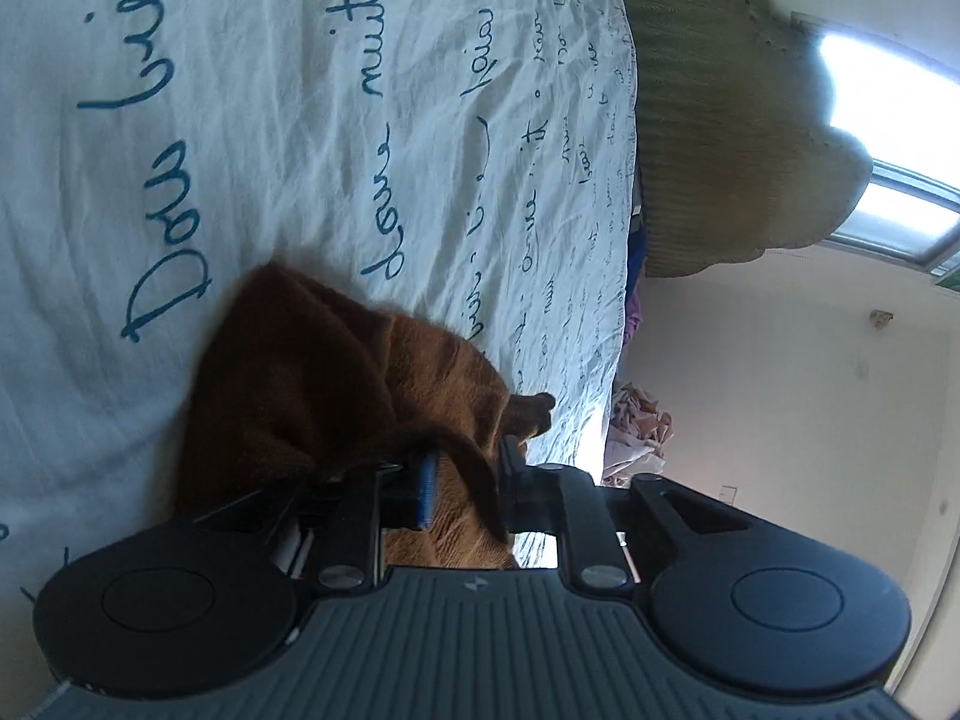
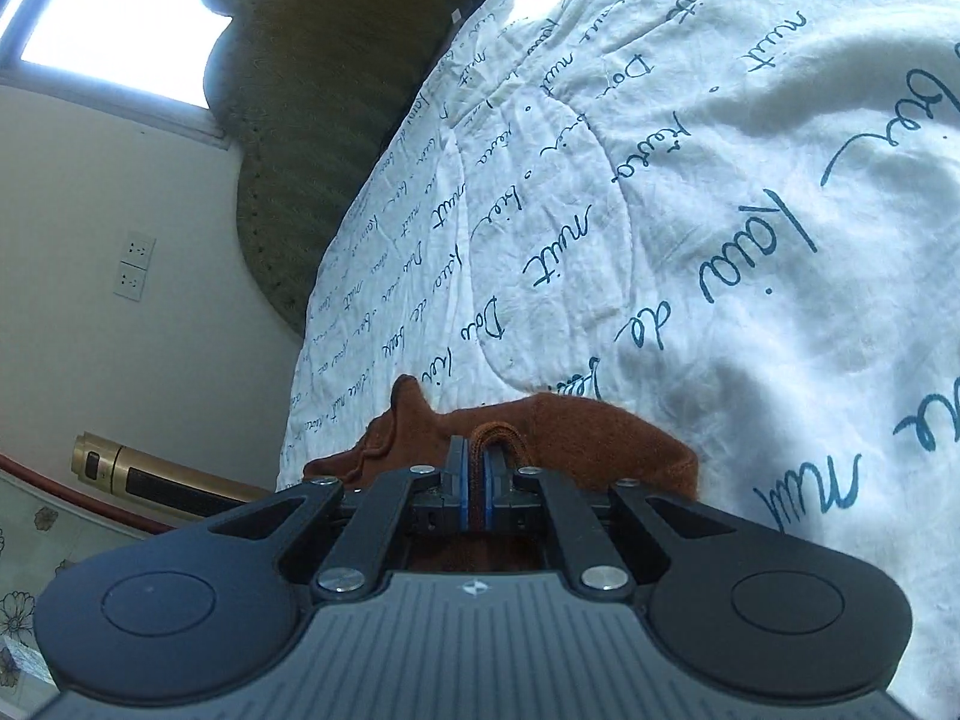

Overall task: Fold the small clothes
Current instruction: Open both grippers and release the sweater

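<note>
brown garment [image 1: 312, 384] bunched, lower edge hidden behind left hand-held gripper [image 1: 462, 480]

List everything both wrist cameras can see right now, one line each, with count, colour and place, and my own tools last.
Rust-brown knit garment: one, rumpled on the bedspread just ahead of both tools.
White quilted bedspread with blue handwriting print: one, covering the bed.
Olive-green ribbed headboard: one, at the bed's far end.
Window: one, bright, behind the headboard.
Pinkish crumpled cloth pile: one, beside the bed.
White wall sockets: two, stacked on the wall.
Gold and black cylinder: one, lying beside the bed.
Left tool: black, blue pads apart, a garment fold draped between them.
Right tool: black, blue pads pinching a garment fold.
</note>
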Motion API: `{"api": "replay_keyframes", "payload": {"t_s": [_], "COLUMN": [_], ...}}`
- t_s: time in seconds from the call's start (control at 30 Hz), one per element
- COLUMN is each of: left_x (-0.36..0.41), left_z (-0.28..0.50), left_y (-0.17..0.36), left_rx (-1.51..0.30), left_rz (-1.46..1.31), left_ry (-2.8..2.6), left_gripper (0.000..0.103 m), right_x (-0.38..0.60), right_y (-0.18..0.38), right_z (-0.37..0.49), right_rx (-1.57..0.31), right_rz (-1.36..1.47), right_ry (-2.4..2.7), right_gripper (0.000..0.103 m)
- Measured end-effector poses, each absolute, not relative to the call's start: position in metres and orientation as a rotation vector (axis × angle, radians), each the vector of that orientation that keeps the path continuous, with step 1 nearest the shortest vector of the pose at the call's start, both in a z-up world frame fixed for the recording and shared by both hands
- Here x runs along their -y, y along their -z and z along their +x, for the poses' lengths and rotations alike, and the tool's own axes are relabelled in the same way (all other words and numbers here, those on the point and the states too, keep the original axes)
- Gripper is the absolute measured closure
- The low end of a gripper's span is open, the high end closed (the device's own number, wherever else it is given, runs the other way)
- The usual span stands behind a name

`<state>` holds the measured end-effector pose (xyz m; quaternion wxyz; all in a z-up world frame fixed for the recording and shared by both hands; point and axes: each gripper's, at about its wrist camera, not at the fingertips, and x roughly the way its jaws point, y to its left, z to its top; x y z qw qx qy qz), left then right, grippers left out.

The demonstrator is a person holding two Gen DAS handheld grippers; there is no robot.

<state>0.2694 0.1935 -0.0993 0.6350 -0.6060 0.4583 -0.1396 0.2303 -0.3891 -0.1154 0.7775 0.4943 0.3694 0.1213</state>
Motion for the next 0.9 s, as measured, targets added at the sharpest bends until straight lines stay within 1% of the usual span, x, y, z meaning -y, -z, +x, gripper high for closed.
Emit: {"api": "replay_keyframes", "payload": {"t_s": [0.03, 0.07, 0.1, 0.13, 0.17, 0.2, 0.23, 0.3, 0.4, 0.5, 0.57, 0.6, 0.63, 0.73, 0.8, 0.87, 0.9], "left_x": [-0.195, -0.196, -0.198, -0.201, -0.202, -0.2, -0.195, -0.183, -0.155, -0.149, -0.16, -0.166, -0.176, -0.19, -0.198, -0.201, -0.203], "left_z": [0.273, 0.276, 0.275, 0.269, 0.263, 0.255, 0.244, 0.223, 0.182, 0.153, 0.138, 0.133, 0.126, 0.118, 0.114, 0.115, 0.116], "left_y": [0.096, 0.087, 0.078, 0.063, 0.052, 0.04, 0.03, 0.017, 0.019, 0.027, 0.034, 0.037, 0.041, 0.049, 0.049, 0.049, 0.052], "left_rx": [-1.016, -0.993, -0.971, -0.932, -0.9, -0.88, -0.871, -0.873, -0.928, -0.939, -0.92, -0.917, -0.919, -0.952, -0.962, -0.97, -0.987], "left_rz": [-1.395, -1.359, -1.315, -1.261, -1.215, -1.172, -1.127, -1.053, -0.945, -0.818, -0.794, -0.798, -0.809, -0.761, -0.754, -0.73, -0.743], "left_ry": [0.327, 0.325, 0.3, 0.27, 0.287, 0.323, 0.364, 0.422, 0.536, 0.458, 0.393, 0.384, 0.373, 0.326, 0.308, 0.313, 0.317], "left_gripper": [0.058, 0.048, 0.043, 0.032, 0.028, 0.028, 0.028, 0.026, 0.024, 0.025, 0.025, 0.025, 0.025, 0.025, 0.023, 0.011, 0.01], "right_x": [0.388, 0.388, 0.387, 0.387, 0.388, 0.388, 0.388, 0.383, 0.372, 0.375, 0.378, 0.38, 0.382, 0.386, 0.386, 0.387, 0.388], "right_y": [0.117, 0.117, 0.113, 0.107, 0.098, 0.085, 0.073, 0.049, 0.03, 0.035, 0.042, 0.046, 0.05, 0.06, 0.064, 0.074, 0.079], "right_z": [0.234, 0.237, 0.24, 0.238, 0.235, 0.23, 0.224, 0.208, 0.177, 0.156, 0.147, 0.143, 0.138, 0.115, 0.095, 0.081, 0.075], "right_rx": [-0.812, -0.818, -0.818, -0.804, -0.779, -0.747, -0.718, -0.691, -0.696, -0.724, -0.745, -0.761, -0.774, -0.802, -0.81, -0.833, -0.841], "right_rz": [1.078, 1.084, 1.083, 1.068, 1.038, 0.996, 0.952, 0.81, 0.668, 0.641, 0.632, 0.633, 0.634, 0.653, 0.665, 0.732, 0.768], "right_ry": [-0.265, -0.273, -0.29, -0.304, -0.311, -0.321, -0.318, -0.343, -0.372, -0.406, -0.404, -0.396, -0.396, -0.406, -0.414, -0.453, -0.471], "right_gripper": [0.093, 0.088, 0.073, 0.049, 0.034, 0.008, 0.003, 0.004, 0.005, 0.005, 0.006, 0.008, 0.013, 0.014, 0.014, 0.013, 0.013]}}
